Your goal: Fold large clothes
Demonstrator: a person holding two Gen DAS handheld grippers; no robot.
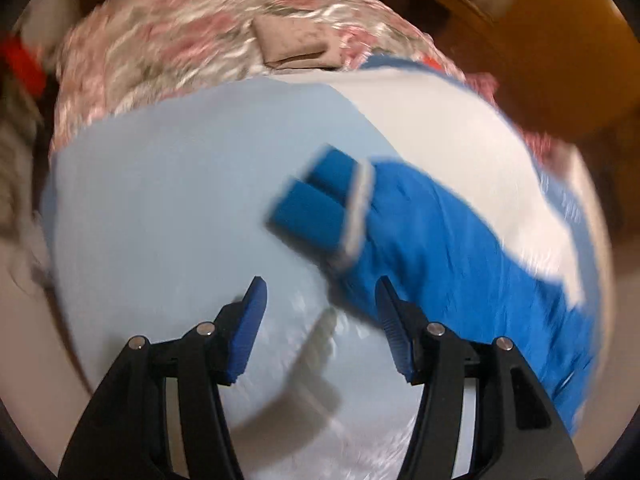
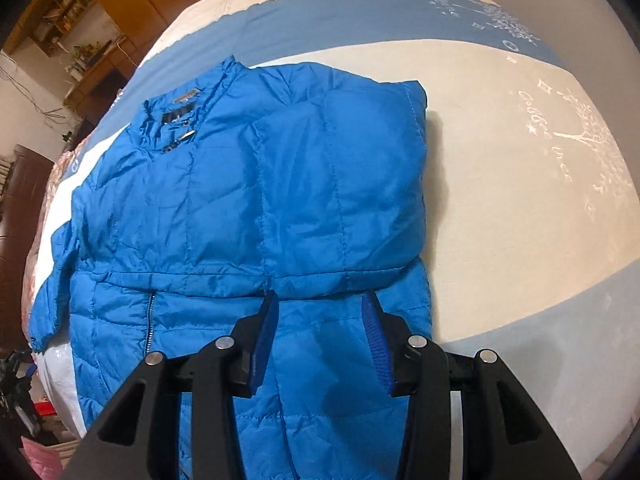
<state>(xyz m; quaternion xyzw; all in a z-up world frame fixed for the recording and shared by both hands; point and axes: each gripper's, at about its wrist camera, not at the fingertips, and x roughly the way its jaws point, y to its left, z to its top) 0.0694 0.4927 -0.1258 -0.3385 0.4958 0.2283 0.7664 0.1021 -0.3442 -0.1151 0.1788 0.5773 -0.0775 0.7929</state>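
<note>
From my left hand-held gripper (image 1: 319, 320) I see blurred pale-blue bedsheet (image 1: 168, 208) beneath released jaws, nothing between them. To its right a blue jacket sleeve (image 1: 420, 248) stretches across the sheet, its darker cuff (image 1: 316, 200) pointing left. A floral quilt (image 1: 168, 40) lies bunched at the far side of the bed. From my right hand-held gripper (image 2: 320, 340), the blue puffer jacket (image 2: 256, 184) lies flat on the bed, collar (image 2: 176, 120) at the far left, one side folded over the body. These jaws are also released, hanging over the jacket's lower part without pinching the fabric. Right of the jacket is bare cream and blue sheet.
</note>
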